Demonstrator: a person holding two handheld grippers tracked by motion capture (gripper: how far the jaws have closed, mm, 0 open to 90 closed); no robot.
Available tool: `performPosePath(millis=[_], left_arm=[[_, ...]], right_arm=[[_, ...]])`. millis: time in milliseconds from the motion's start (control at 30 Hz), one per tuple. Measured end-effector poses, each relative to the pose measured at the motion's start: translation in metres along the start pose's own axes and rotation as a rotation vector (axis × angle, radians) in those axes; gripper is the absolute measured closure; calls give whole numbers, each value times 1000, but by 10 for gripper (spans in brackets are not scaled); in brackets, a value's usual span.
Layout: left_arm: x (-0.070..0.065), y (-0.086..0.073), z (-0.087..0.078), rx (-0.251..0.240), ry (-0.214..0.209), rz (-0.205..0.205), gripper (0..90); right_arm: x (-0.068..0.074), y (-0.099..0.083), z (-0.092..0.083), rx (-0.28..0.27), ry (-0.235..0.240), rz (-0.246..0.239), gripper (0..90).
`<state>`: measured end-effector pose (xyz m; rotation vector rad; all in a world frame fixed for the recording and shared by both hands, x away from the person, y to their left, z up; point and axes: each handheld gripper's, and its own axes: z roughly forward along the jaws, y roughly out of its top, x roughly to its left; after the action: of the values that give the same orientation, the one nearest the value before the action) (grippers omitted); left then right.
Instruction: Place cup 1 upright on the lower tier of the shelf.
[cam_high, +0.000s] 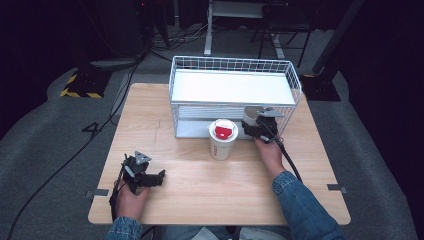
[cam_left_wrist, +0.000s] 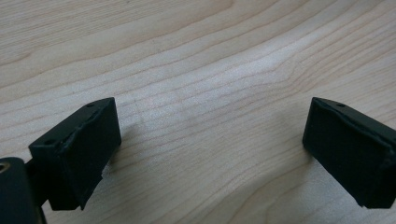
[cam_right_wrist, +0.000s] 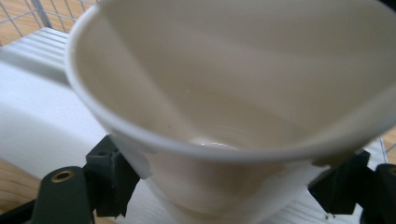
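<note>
Wooden table (cam_high: 200, 185): white wire rack (cam_high: 232, 95) at back, paper cup (cam_high: 222, 139) before it.

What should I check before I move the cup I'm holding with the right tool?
1. Right tool grip on the white cup: ok, jaws press both sides, rim squeezed out of round.
2. Cup contents: ok, looks empty inside.
3. Wire basket clearance: not ok, the cup sits right against the basket's front.
4. Red-lidded cup nearby: ok, upright on the table, just left of the right tool.
5. Left tool: ok, open, empty, low over bare wood.
6. Whether the held cup rests on anything: cannot tell.
</note>
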<state>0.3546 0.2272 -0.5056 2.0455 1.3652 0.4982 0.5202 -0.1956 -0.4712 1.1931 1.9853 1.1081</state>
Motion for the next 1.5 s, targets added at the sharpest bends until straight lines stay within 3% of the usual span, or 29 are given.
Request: performPosePath(millis=[333,367,767,1100,1267,1333,1500], left_arm=[[0,0,0,0,0,0,48],[0,0,0,0,-1,-1,47],[0,0,0,1,-2,-1,47],[1,1,0,3,-6,5,45],[1,1,1,2,-2,2,45],[2,2,1,2,-2,5,45],[2,2,1,2,-2,5,45]], right_arm=[[-3,-2,4,3,3,3,215],[-5,-3,5,2,6,2,146],[-3,-3,0,13,-26,34,145],[-4,-1,-15,21,-56,21,131],[-5,-5,-29,-17,-23,17,131],[-5,-6,-35,3,-43,14,131],[-5,-5,-44,13,-37,15,131]])
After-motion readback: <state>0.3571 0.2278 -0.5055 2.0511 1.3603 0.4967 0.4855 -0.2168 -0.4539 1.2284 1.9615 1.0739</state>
